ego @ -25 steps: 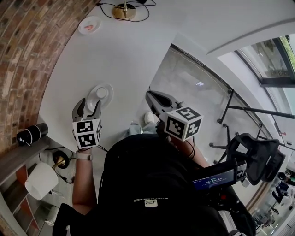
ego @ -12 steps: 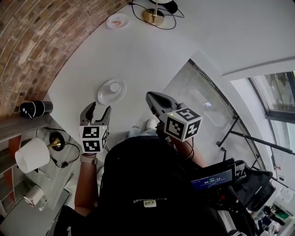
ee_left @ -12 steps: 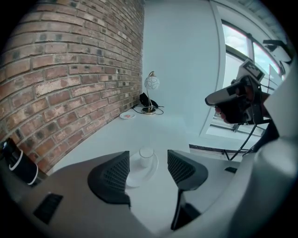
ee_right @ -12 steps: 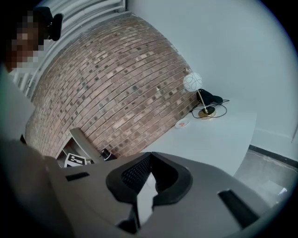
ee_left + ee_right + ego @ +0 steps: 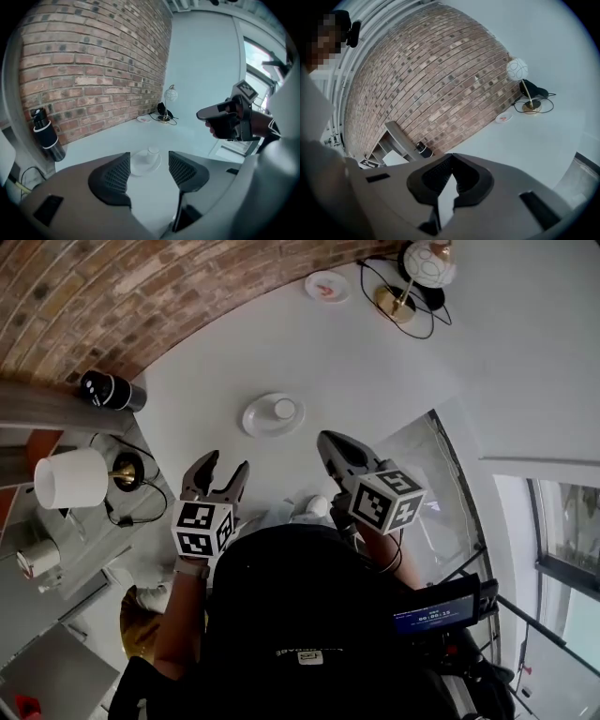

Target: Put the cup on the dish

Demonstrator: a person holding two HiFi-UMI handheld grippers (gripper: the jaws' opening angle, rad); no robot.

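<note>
Since the cup [image 5: 284, 410] already stands upright on the dish [image 5: 259, 424], near its rim, its long axis is vertical. It looks small, light, stiff and probably breakable, so grip across its sides. Left gripper [image 5: 225, 465] is spread and empty, short of the dish. Right gripper [image 5: 330, 441] is pressed together, beside the dish.

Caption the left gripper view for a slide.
Open left gripper frames the white cup standing on its dish on the pale table, brick wall behind, right gripper alongside.
</note>
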